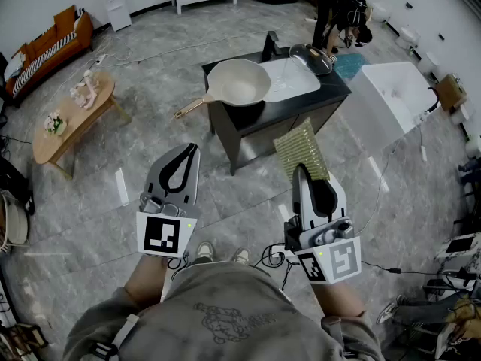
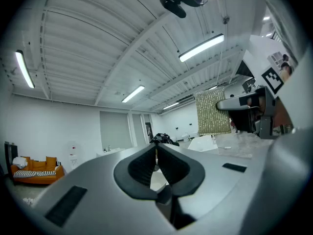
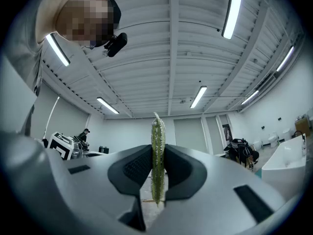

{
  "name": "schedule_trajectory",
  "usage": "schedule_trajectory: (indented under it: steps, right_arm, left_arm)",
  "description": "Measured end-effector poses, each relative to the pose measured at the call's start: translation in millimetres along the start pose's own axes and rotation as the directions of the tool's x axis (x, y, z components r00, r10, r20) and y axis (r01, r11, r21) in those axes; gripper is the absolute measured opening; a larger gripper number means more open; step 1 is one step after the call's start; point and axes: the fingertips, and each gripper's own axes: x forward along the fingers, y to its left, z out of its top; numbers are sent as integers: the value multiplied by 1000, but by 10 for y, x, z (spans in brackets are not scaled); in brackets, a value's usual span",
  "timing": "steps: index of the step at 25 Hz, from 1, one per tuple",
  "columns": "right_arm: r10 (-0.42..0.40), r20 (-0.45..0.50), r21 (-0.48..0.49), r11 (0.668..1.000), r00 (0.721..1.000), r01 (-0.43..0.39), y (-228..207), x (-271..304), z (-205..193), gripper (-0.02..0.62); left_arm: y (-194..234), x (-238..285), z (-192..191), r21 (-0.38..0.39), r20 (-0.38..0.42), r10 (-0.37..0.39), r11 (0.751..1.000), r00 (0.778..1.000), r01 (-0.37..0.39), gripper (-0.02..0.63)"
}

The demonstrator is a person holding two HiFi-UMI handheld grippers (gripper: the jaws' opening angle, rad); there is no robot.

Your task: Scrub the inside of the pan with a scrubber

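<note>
- The right claw (image 3: 157, 153) is clamped on the green scrubber (image 1: 302, 150). The scrubber stands edge-on between the pads and reaches well past the tips.
- The left claw (image 2: 156, 150) is closed tight, with nothing between its pads.
- The cream pan (image 1: 239, 81) rests on the dark bench (image 1: 289, 107), just beside the sink (image 1: 297, 77). Its wooden handle (image 1: 192, 107) juts out past the bench's edge. The pan is well apart from both claws, so scrubbing has not begun.
- Only the near end of the scrubber looks pinched. Pressing the long free end hard into the pan could fold it over or drag it out of the grip.
- The pan lies loose near a bench corner. Scrubbing it one-handed could spin it or push it toward the edge. The left claw would probably need to open and take the handle first.
- A shut left claw brought in against the handle could knock the pan sideways rather than steady it.
</note>
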Motion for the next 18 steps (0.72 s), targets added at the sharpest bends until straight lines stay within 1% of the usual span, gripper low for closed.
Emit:
schedule_trajectory:
  steps: [6,12,18]
  right_arm:
    - [6,13,42,999,1000,-6,-181,-98,-12,72]
    - [28,6,34,999,1000,-28,-309,-219,-42,74]
    - [58,1,59,997,998,-58,-501,-359,-77,74]
  left_arm:
    - [-163,77,-4,6,-9,0,1000,1000,0,25]
    - [-381,97,-26,11,-26,10,1000,1000,-10,25]
    - [-621,115,-50,18,-48,32,999,998,-31,25]
